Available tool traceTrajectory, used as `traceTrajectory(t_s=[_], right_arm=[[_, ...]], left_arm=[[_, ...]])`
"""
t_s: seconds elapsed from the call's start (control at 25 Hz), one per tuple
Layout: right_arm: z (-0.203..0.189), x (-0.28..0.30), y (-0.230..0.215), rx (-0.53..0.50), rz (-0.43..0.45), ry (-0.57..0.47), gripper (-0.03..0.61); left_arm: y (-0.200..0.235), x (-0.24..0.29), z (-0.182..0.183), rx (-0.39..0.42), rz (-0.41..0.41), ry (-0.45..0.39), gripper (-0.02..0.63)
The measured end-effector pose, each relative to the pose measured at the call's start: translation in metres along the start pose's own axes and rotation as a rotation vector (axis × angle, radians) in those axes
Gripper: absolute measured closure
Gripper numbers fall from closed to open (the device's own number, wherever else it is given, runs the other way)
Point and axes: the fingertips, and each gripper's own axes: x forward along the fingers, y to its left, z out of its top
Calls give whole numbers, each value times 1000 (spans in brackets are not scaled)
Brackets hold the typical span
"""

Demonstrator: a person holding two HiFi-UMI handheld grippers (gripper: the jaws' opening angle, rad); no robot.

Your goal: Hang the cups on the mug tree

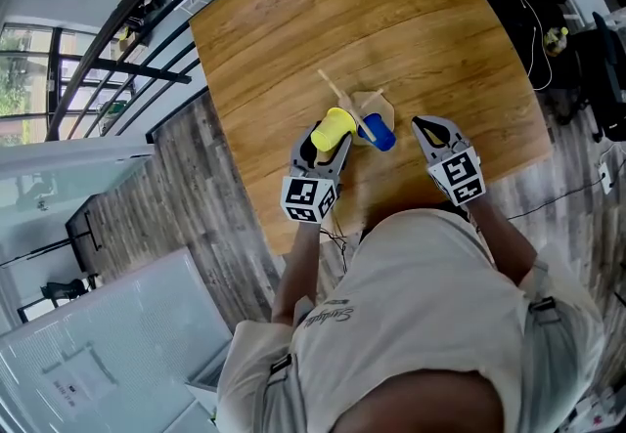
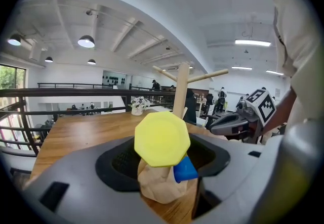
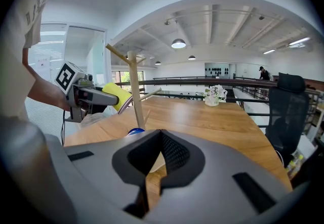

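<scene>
A wooden mug tree (image 1: 344, 99) stands mid-table on a tan base (image 1: 380, 107). In the left gripper view its pole (image 2: 180, 90) rises just behind a yellow cup (image 2: 162, 138). My left gripper (image 1: 328, 150) is shut on that yellow cup (image 1: 333, 130) and holds it close to the tree's left side. A blue cup (image 1: 378, 132) lies low beside the base, and shows as the blue cup (image 2: 185, 169) under the yellow one. To the right of the tree, my right gripper (image 1: 427, 129) is shut and empty. In the right gripper view its jaws (image 3: 152, 170) meet, with the pole (image 3: 135, 91) ahead.
The wooden table (image 1: 293, 40) ends close in front of the person and at its left and right. A small vase of flowers (image 3: 212, 95) stands at the far end. A black railing (image 1: 147, 21) runs past the left edge, and an office chair (image 3: 289, 112) stands to the right.
</scene>
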Motion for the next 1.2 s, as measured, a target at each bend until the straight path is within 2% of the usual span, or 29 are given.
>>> traceTrajectory(t_s=[0.48, 0.8, 1.04, 1.08, 1.2], right_arm=[[1, -7, 13, -4, 9, -13, 585], [15, -14, 30, -6, 28, -50, 585], [41, -19, 45, -8, 68, -103, 586], [48, -21, 47, -9, 72, -115, 585], [68, -29, 50, -23, 76, -159, 585]], left_arm=[[2, -19, -16, 4, 51, 24, 336], [12, -56, -36, -38, 125, 42, 336], [7, -82, -18, -66, 137, -33, 337], [5, -86, -11, -64, 143, -55, 352], [1, -101, 11, -45, 166, -124, 474]])
